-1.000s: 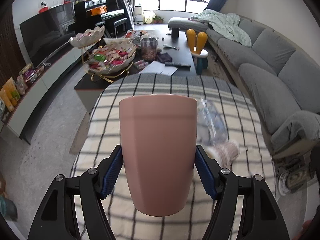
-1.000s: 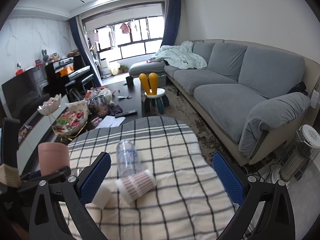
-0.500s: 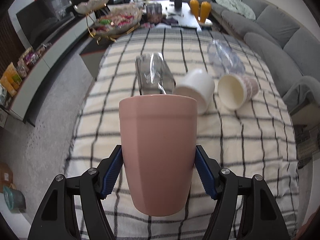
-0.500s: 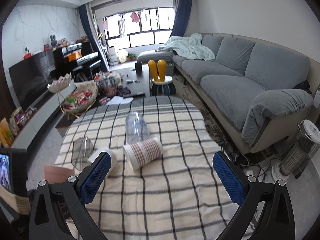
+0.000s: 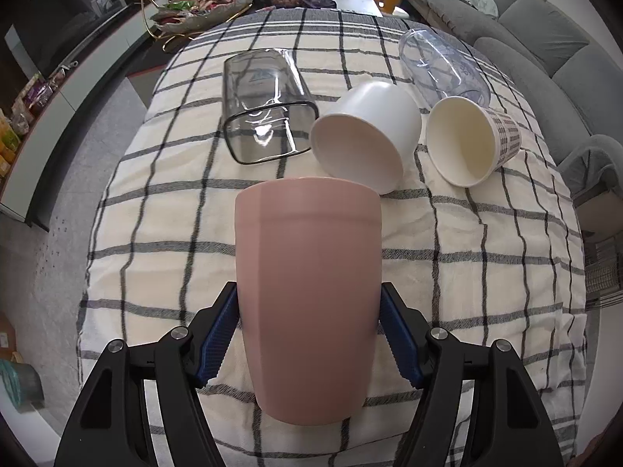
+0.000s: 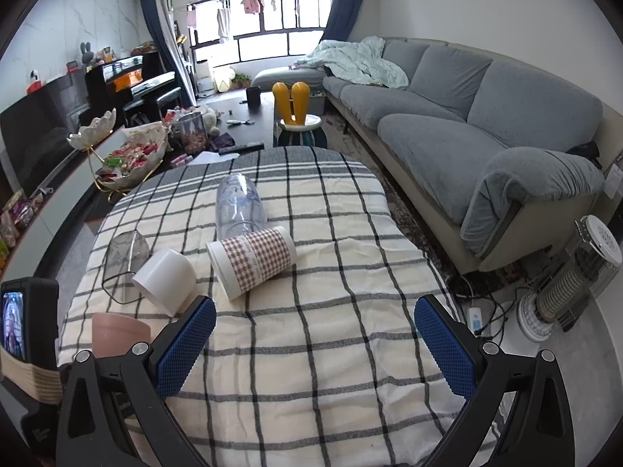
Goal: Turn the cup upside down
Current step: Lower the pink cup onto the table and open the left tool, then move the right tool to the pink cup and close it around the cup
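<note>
My left gripper (image 5: 309,336) is shut on a pink cup (image 5: 307,299), its blue pads pressing both sides. The cup's wide rim points away from me toward the checked tablecloth (image 5: 175,210), its narrow base toward the camera. In the right wrist view the pink cup (image 6: 118,332) shows at the lower left, rim down over the cloth; whether it touches the cloth I cannot tell. My right gripper (image 6: 315,346) is open and empty above the cloth's near part.
Lying on their sides on the cloth: a clear square container (image 5: 264,105), a white cup (image 5: 366,136), a checked paper cup (image 5: 471,144) and a clear plastic bottle (image 5: 444,66). A grey sofa (image 6: 486,128) stands right. A heater (image 6: 572,276) stands on the floor.
My left gripper has tipped forward and down with the pink cup, so the tabletop and lying cups now fill its view. The right gripper's view tilted down slightly.
</note>
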Demonstrator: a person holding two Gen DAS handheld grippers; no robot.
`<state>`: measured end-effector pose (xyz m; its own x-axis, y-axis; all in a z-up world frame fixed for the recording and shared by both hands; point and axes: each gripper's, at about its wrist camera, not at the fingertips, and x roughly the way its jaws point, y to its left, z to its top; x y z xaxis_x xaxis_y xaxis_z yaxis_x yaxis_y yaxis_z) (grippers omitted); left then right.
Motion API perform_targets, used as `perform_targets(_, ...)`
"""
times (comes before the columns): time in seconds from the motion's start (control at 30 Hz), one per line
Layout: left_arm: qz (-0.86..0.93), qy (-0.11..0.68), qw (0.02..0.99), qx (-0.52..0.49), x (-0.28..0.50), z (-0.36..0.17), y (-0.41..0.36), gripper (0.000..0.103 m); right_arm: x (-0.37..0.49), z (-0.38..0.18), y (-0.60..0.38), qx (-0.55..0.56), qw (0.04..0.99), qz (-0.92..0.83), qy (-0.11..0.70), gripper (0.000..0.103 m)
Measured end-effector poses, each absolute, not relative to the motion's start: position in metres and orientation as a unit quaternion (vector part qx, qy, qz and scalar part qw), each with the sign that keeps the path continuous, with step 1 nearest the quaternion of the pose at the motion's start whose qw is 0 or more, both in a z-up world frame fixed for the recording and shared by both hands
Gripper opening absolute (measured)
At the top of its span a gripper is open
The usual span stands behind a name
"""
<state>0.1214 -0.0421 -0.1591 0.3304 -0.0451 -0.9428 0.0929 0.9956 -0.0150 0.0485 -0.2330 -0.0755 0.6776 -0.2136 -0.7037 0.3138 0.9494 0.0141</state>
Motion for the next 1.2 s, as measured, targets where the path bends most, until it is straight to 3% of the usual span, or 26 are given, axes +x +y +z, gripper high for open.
perform_targets(0.37, -0.041, 0.58, 0.813, 0.025, 0.13, -0.163, -0.047, 0.07, 0.052, -0.083, -0.24, 0.079, 0.907, -0.148, 0.386, 0.102)
perform_targets(0.53, -0.045, 0.584, 0.81, 0.023, 0.127, -0.16, -0.046, 0.088, 0.051, -0.08, -0.239, 0.08, 0.909, -0.147, 0.382, 0.102)
perform_targets(0.8, -0.05, 0.562, 0.825, 0.03, 0.095, -0.137, -0.031, 0.093, 0.039, -0.065, -0.226, 0.082, 0.921, -0.137, 0.356, 0.102)
perform_targets(1.03, -0.029, 0.478, 0.877, 0.032, 0.05, -0.096, 0.017, 0.103, 0.029, -0.056, -0.174, 0.083, 0.937, -0.087, 0.327, 0.102)
perform_targets(1.2, 0.008, 0.389, 0.921, -0.019, 0.032, -0.075, 0.072, 0.103, 0.029, -0.072, -0.127, 0.079, 0.951, -0.055, 0.294, 0.102)
